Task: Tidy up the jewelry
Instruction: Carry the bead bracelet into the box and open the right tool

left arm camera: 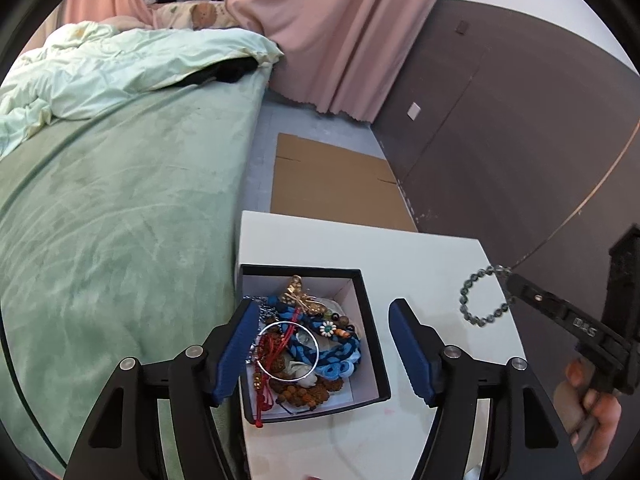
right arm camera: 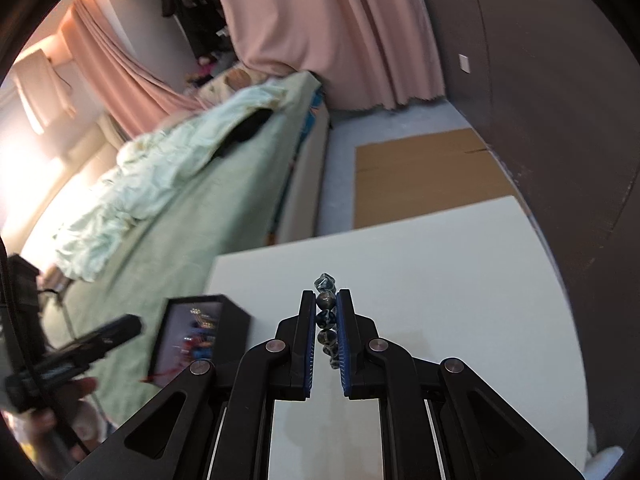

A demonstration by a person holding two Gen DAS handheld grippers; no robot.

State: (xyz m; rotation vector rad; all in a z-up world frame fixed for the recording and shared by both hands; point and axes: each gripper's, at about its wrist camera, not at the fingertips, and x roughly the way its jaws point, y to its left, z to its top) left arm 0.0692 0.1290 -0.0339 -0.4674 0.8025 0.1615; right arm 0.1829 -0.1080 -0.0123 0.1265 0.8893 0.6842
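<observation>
A black cardboard box with white inside walls [left arm camera: 366, 300] sits on the smooth white bench [left arm camera: 420, 256], close to the bench edge that runs along the soft green bed [left arm camera: 120, 208]. The box is full of tangled jewelry — a thin shiny silver bangle [left arm camera: 288, 351] lies on top, with a blue braided cord bracelet [left arm camera: 344, 350], red strings, brown bumpy beads and a gold butterfly-shaped piece [left arm camera: 302, 298] around it.

The left gripper [left arm camera: 324, 344] hangs over the box with its blue ribbed pads spread wide apart, holding nothing.

The right gripper [right arm camera: 325, 336] is squeezed tight on a round bracelet of dark blue-grey glassy beads [right arm camera: 326, 320]. That bracelet is up in the air to the right of the box, above the bare white bench, and hangs as an open ring from the gripper tips [left arm camera: 484, 296].

Beyond the box, a flat brown cardboard sheet [left arm camera: 332, 176] lies on the grey floor, and pink curtains [left arm camera: 332, 32] hang behind it.
</observation>
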